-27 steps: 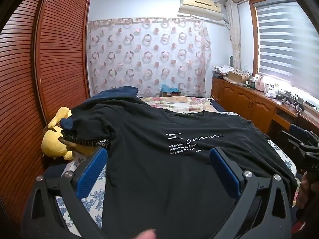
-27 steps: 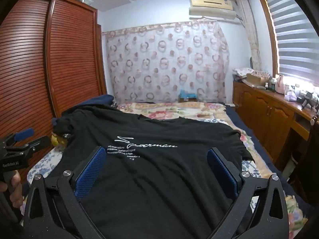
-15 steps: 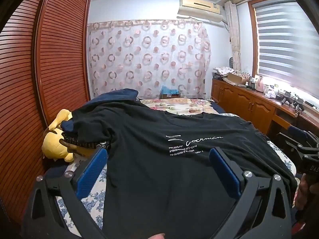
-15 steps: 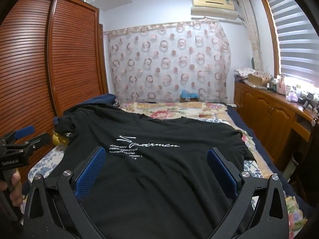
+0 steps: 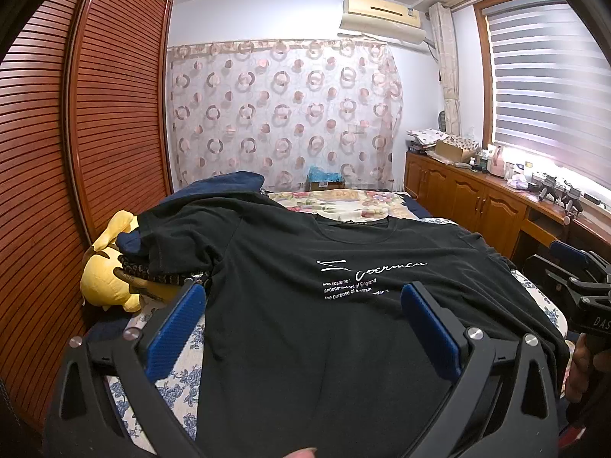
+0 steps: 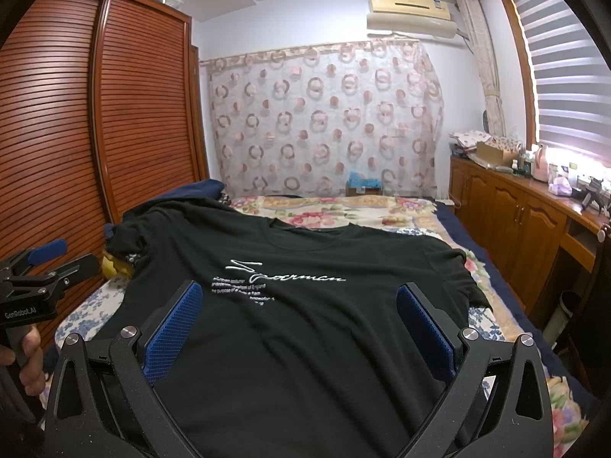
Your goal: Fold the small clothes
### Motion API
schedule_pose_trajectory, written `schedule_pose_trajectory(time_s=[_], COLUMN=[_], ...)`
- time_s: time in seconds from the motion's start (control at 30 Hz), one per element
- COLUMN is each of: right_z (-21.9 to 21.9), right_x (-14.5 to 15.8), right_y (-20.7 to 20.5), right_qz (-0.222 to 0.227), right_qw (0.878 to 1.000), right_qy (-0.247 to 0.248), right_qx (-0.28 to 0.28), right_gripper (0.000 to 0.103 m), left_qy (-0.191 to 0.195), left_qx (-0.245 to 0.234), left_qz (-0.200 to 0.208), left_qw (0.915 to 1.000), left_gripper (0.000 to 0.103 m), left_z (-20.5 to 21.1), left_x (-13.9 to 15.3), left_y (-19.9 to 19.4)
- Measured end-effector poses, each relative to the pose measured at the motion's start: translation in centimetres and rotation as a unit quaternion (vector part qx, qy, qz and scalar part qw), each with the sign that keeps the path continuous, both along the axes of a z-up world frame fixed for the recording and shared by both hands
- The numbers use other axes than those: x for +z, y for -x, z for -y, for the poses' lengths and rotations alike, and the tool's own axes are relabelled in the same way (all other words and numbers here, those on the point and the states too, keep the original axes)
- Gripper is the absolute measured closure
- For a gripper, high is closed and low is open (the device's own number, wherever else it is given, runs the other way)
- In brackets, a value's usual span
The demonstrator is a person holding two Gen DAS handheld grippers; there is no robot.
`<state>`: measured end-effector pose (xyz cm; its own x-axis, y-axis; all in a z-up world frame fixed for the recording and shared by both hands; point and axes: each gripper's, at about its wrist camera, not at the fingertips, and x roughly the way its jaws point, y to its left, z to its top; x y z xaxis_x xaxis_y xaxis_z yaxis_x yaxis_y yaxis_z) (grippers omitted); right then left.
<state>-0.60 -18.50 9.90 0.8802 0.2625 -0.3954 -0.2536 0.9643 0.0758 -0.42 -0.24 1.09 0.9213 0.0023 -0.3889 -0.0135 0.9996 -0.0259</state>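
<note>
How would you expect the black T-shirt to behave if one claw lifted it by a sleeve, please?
The black T-shirt would probably sag limply: it drapes over the bed. Its left sleeve lies on the yellow plush toy, so lifting may nudge that.

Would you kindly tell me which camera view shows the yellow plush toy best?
The left wrist view: the plush toy shows clearly beside the T-shirt sleeve. In the right wrist view only a yellow sliver peeks from under that sleeve.

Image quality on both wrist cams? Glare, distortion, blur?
Left wrist: window blown out at right, wardrobe bowed by the fisheye, shirt print legible. Right wrist: the same glare at the window, dark corner vignette, small print on the shirt slightly soft.
</note>
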Motion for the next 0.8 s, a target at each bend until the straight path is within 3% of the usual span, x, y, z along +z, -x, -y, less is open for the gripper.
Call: schedule_pose_trajectory(time_s=[0.8], right_z=[0.14], right_x=[0.04], right_y=[0.05], right_qz=[0.0], right_qw=[1.0], right_qy=[0.0], right_qx=[0.001], right_gripper=[0.0], left_qy=[-0.001], left_qx=[0.0], left_qz=[0.004], left_qw=[1.0], left_gripper=[0.0], left_z=[0.36], left_x=[0.68], left_y=[0.27])
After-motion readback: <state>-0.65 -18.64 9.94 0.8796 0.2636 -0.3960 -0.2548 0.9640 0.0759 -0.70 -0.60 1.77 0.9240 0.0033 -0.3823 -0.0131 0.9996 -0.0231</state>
